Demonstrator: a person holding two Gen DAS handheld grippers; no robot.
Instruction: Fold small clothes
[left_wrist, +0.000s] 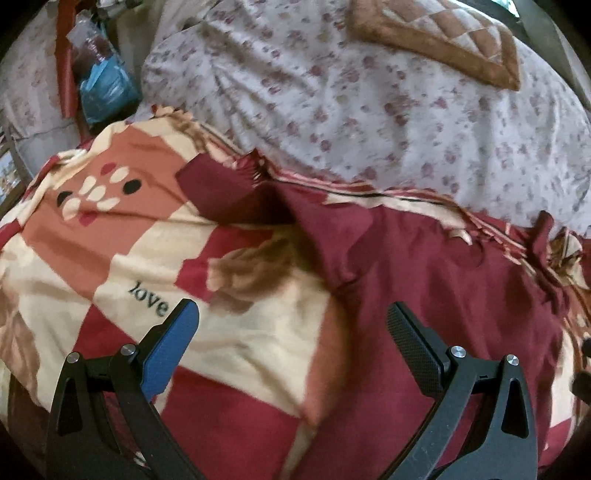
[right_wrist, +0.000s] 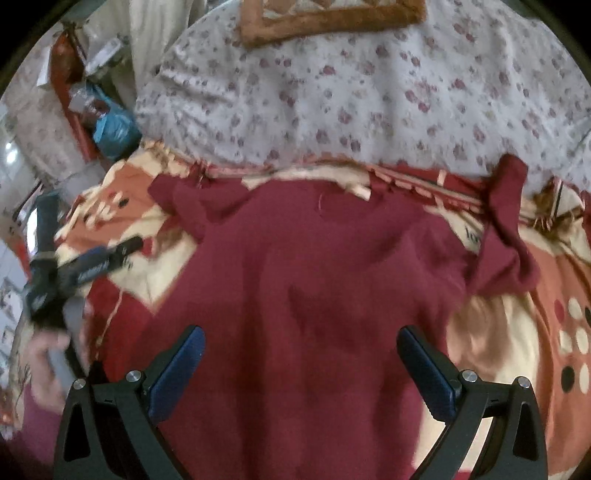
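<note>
- maroon garment (right_wrist: 314, 280) lies spread flat on the patterned bedspread (left_wrist: 122, 229), body running fwd from btwn the right gripper (right_wrist: 300, 369) jaws; looks like a small top, sleeves out to both sides.
- right sleeve (right_wrist: 506, 225) bunched & twisted, ahead-right of the right jaws; left sleeve (right_wrist: 181, 199) flatter, ahead-left.
- right jaws: released, wide apart, nothing in them, hovering over the hem end.
- left gripper (left_wrist: 291, 332): jaws also released & empty; garment sits ahead & to the right of them, bedspread w/ "love" print (left_wrist: 149, 297) just by the left jaw.
- a hand (right_wrist: 48, 365) w/ the other gripper shows far left of the right jaws.
- floral sheet (right_wrist: 369, 96) beyond the garment.
- progress, my read: early. garment laid out, no fold visible yet. left: straighten right sleeve, fold sleeves in, fold body over.
</note>
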